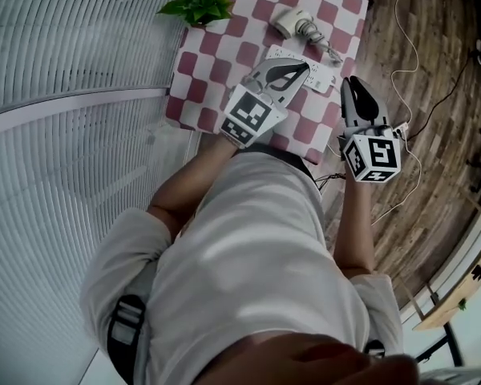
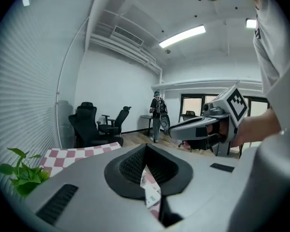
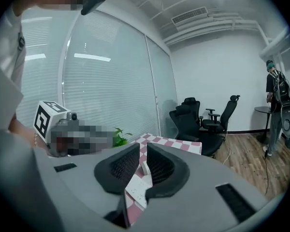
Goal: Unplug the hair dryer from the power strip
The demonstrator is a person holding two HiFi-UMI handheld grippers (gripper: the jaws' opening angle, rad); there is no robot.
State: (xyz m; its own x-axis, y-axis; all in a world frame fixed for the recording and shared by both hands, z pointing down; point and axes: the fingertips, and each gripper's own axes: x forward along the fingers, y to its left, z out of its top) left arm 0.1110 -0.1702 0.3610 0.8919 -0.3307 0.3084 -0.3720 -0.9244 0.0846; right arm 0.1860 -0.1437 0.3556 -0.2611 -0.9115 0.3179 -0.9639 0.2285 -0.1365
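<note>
Closest of all was the person's grey shirt [image 1: 256, 247], filling the lower part of the head view as they stood over a small table [image 1: 194, 95] spread with a red-and-white checked cloth. Both arms were held out in front. Their left gripper [image 1: 303, 68] hung above the near half of the table, its jaws clenched tip to tip with nothing caught between them; only a sliver of cloth and white plastic showed through the loop behind the tips. Their right gripper [image 1: 350, 85] sat just off the table's right edge, above the wooden floor [image 1: 441, 62], its jaws a narrow way apart and grasping nothing. The hair dryer [image 1: 298, 25] lay on the far side of the cloth, well clear of both tools, its cord running toward the white power strip [image 1: 322, 79]. That strip lay between the dryer and the left gripper, partly covered by the gripper. Whether the plug sat in the strip I could not tell. A potted plant [image 1: 196, 6] stood at the far left corner, and a thin white cable [image 1: 407, 54] trailed across the floor.
</note>
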